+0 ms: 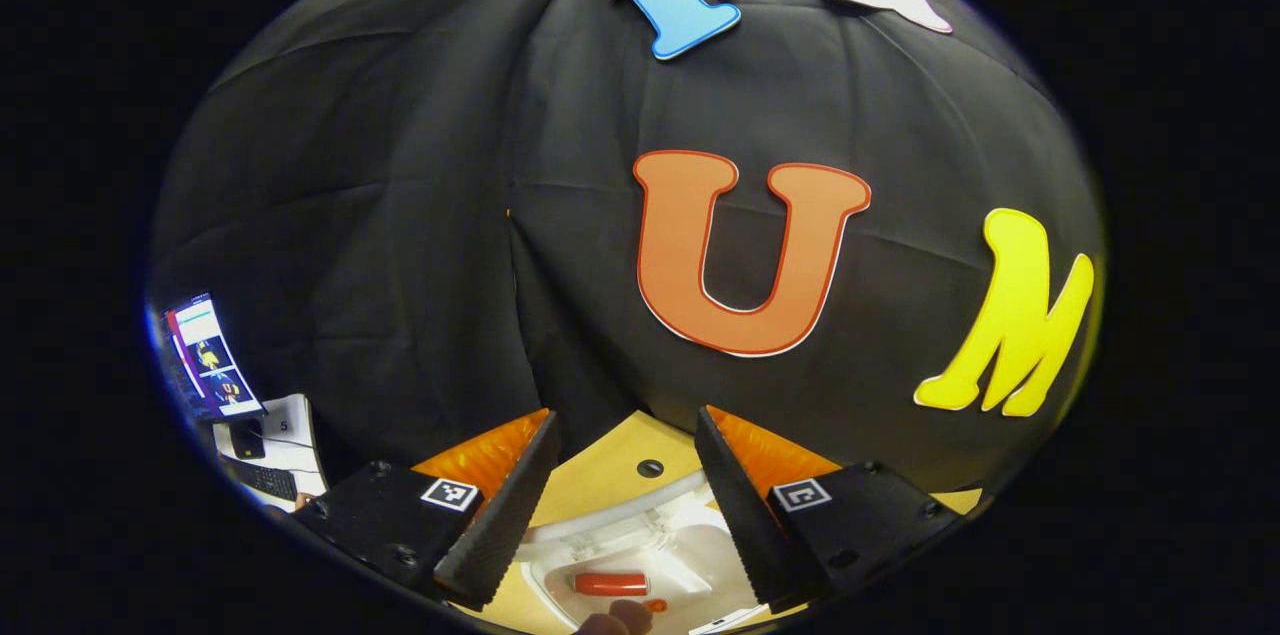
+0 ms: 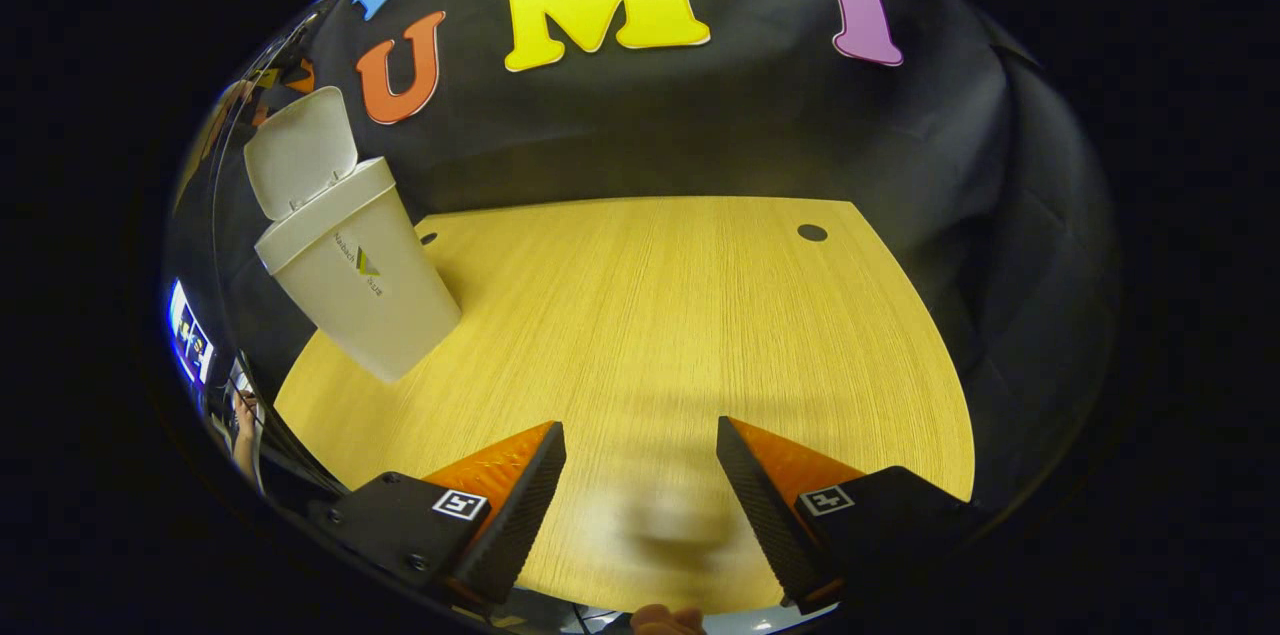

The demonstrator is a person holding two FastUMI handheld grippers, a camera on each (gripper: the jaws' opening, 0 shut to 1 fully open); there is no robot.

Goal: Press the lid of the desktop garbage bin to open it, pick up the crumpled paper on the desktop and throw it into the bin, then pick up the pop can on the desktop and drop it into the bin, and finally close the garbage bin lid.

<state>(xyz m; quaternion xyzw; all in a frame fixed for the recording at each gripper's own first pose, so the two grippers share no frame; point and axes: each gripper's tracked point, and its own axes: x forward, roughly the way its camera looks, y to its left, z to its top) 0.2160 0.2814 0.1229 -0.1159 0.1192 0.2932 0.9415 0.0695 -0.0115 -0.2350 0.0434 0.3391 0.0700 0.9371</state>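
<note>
In the left gripper view, the left gripper (image 1: 625, 500) hangs directly over the bin with its two ribbed, wedge-shaped fingers spread apart and nothing between them. Seen through the gap, the off-white plastic garbage bin (image 1: 640, 515) shows its smooth rounded rim and hollow inside from above. At the bottom of that hollow lies the red cylindrical pop can (image 1: 611, 584) on its side. Beyond the bin's rim is a strip of pale yellow wood-grain counter (image 1: 600, 485) with a small dark round hole just past the bin. Far to the left of the bin, beyond the cloth, a lit screen (image 1: 208, 360) glows above a dark keyboard (image 1: 262, 480).

In the right gripper view, the right gripper (image 2: 640, 505) floats above bare counter (image 2: 680, 315), well to the right of the bin, its fingers also parted and empty. A soft blurred shadow lies on the fine straight wood grain beneath it. Farther off to the left, the bin (image 2: 370, 300) stands as a tall tapered box with a matte surface. Its flat, rounded-corner lid (image 2: 300, 150) is tipped up and back on its hinge, leaving the bin open.
</note>
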